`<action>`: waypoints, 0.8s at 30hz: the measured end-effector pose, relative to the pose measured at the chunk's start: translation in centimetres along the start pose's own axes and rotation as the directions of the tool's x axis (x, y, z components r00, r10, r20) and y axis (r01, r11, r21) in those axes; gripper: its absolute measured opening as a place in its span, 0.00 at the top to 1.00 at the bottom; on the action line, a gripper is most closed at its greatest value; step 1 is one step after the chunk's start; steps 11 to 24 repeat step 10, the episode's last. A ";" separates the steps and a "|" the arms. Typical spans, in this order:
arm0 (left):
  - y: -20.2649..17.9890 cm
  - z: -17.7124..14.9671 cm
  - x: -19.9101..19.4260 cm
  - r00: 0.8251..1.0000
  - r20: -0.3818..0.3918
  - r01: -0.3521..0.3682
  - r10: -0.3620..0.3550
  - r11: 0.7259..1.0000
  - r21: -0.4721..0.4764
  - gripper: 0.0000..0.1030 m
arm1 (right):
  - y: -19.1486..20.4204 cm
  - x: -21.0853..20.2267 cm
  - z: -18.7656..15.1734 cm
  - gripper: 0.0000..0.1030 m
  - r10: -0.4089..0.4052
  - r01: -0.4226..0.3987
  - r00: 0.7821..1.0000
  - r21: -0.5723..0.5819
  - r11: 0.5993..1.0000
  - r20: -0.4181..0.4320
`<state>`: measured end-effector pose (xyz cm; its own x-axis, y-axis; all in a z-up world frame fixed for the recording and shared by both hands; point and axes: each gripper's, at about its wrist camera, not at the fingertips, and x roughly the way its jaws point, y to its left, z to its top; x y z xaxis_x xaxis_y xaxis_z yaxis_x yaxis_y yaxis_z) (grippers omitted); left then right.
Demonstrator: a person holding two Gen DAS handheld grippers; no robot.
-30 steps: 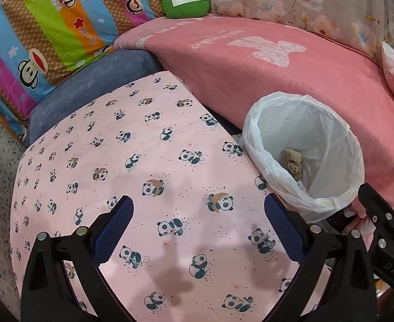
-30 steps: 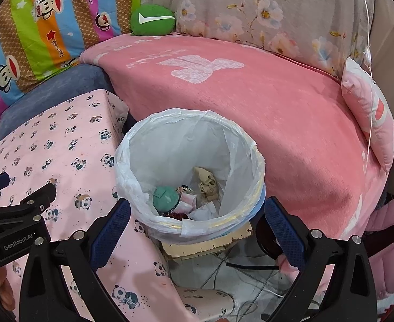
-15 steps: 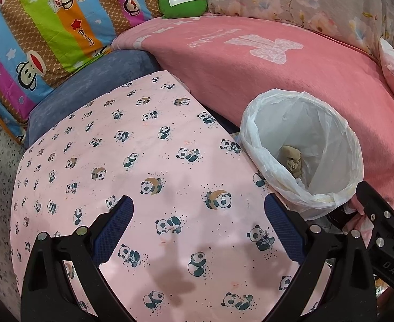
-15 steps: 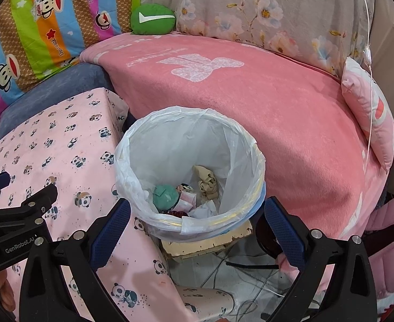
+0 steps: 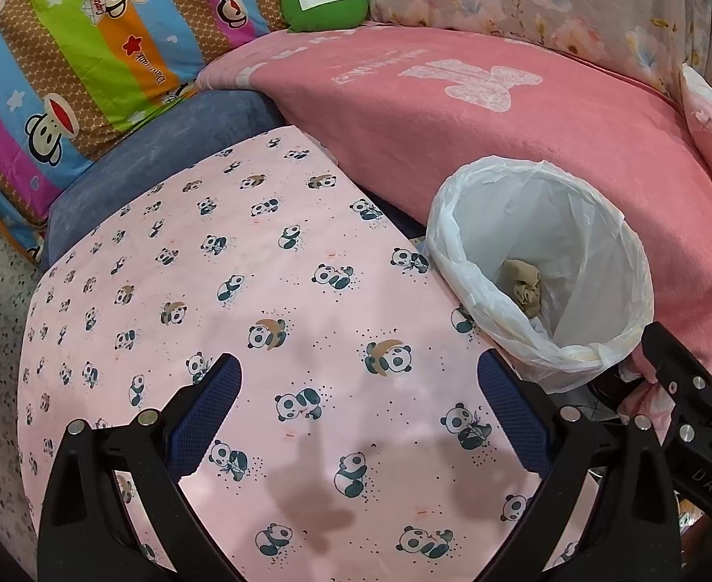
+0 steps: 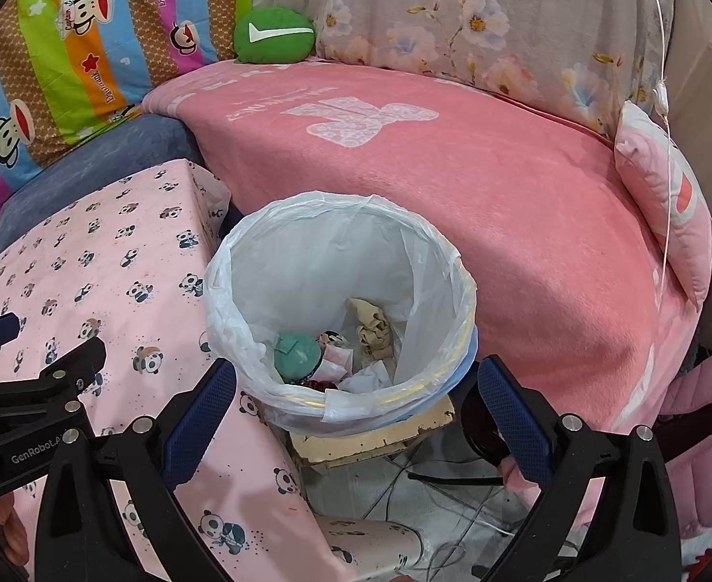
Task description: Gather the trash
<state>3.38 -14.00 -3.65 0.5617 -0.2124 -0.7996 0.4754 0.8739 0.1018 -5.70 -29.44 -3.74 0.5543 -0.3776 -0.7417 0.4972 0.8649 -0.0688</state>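
Note:
A bin with a white plastic liner (image 6: 441, 262) stands between the panda-print table and the pink sofa; it also shows in the left wrist view (image 5: 593, 223). Inside lie a crumpled beige paper (image 6: 370, 325), a green round item (image 6: 298, 351) and small wrappers (image 6: 336, 363). My right gripper (image 6: 356, 407) is open and empty, just above the bin's near rim. My left gripper (image 5: 358, 407) is open and empty over the pink panda tablecloth (image 5: 239, 300). No trash shows on the table.
A pink blanket covers the sofa (image 6: 477, 184) behind the bin. A green cushion (image 5: 324, 2) and a striped monkey-print pillow (image 5: 79, 48) lie at the back. A small pink pillow (image 6: 666, 203) sits right. Cables lie on the floor (image 6: 428, 490) below the bin.
Both grippers have pulled back slightly, so the bin and table sit a little lower and farther in view. Both stay open and empty.

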 end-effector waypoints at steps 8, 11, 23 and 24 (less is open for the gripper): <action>0.1 -0.1 0.1 1.000 -0.004 0.009 -0.009 1.000 -0.007 0.09 | -0.1 0.0 -0.1 0.07 0.001 -0.001 1.000 0.002 1.000 0.001; 0.1 -0.1 0.2 1.000 -0.008 0.016 -0.016 1.000 -0.002 0.09 | -0.1 0.0 -0.2 0.07 -0.001 0.001 1.000 0.002 1.000 0.001; 0.1 -0.1 0.2 1.000 -0.008 0.016 -0.016 1.000 -0.002 0.09 | -0.1 0.0 -0.2 0.07 -0.001 0.001 1.000 0.002 1.000 0.001; 0.1 -0.1 0.2 1.000 -0.008 0.016 -0.016 1.000 -0.002 0.09 | -0.1 0.0 -0.2 0.07 -0.001 0.001 1.000 0.002 1.000 0.001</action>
